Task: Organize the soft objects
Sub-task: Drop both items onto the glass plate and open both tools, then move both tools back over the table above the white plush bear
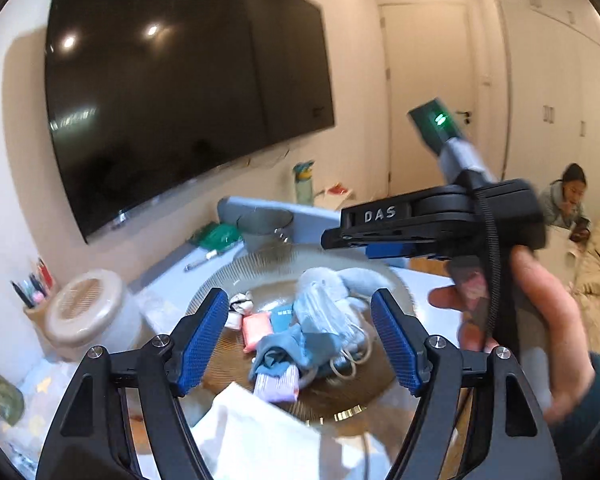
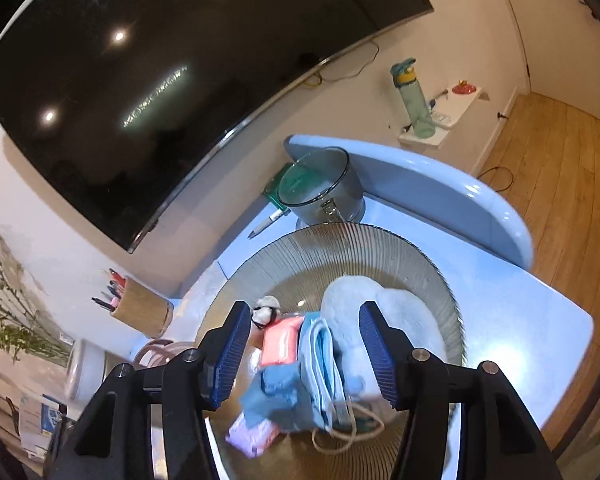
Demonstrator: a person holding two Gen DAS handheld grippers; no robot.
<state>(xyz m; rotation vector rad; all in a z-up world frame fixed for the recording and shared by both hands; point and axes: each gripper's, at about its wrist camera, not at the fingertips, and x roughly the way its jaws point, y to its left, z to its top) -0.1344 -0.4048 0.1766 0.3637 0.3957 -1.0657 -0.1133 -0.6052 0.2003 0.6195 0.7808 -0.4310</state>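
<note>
Two grippers are being held over one wide, round, ribbed amber glass plate (image 2: 380, 248) that is sitting on the pale blue table (image 2: 548, 320). The left gripper (image 1: 300, 340) is being kept with its blue-padded jaws apart and nothing between them. The right gripper (image 2: 306, 354) is likewise being held with its jaws apart, hovering above the heap without any pad pressing on it; in the left view its black body is being carried by a hand (image 1: 540, 320).

One heap of soft things is lying in the plate's middle: one fluffy white plush piece (image 2: 404, 312), one stack of light blue face masks (image 2: 320, 360) with white ear loops, one crumpled teal-blue cloth (image 2: 276, 396), one coral-pink soft packet (image 2: 280, 338), one lilac striped folded piece (image 2: 252, 436), and one small white-and-black rolled item (image 2: 265, 312). The mask stack's long axis is running from the near rim toward the far rim, its loops trailing toward the camera. The pink packet is lying just beside it, roughly parallel.

One grey glass mug (image 2: 324, 192) is standing beyond the plate.
</note>
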